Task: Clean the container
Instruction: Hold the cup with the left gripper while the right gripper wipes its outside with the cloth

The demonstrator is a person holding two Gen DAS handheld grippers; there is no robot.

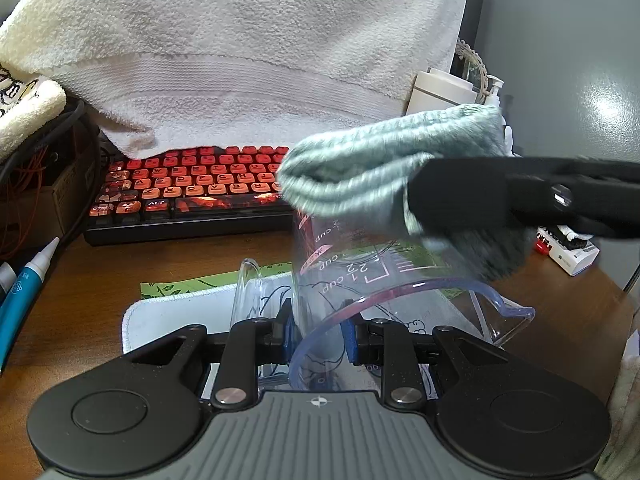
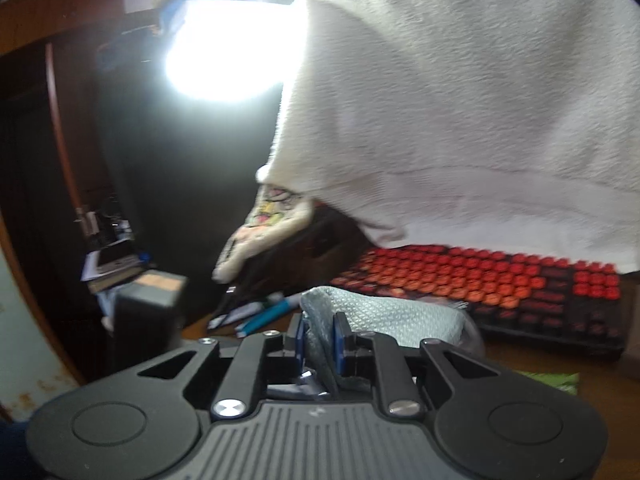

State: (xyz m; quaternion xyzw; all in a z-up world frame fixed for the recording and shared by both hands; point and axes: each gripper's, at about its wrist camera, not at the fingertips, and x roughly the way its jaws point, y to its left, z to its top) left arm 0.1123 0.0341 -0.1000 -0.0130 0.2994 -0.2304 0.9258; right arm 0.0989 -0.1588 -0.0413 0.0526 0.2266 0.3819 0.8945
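Note:
A clear plastic measuring cup with pink cup markings is held upside down and tilted, base away from me, rim toward the camera. My left gripper is shut on its wall near the rim. A grey-green cloth lies over the cup's base. My right gripper comes in from the right, shut on the cloth. In the right wrist view the right gripper pinches the folded cloth between its blue pads; the cup barely shows there.
A red-lit keyboard sits on the wooden desk behind the cup. A large white towel hangs over it. A white mat, blue pens, a cardboard box and white bottles surround the area.

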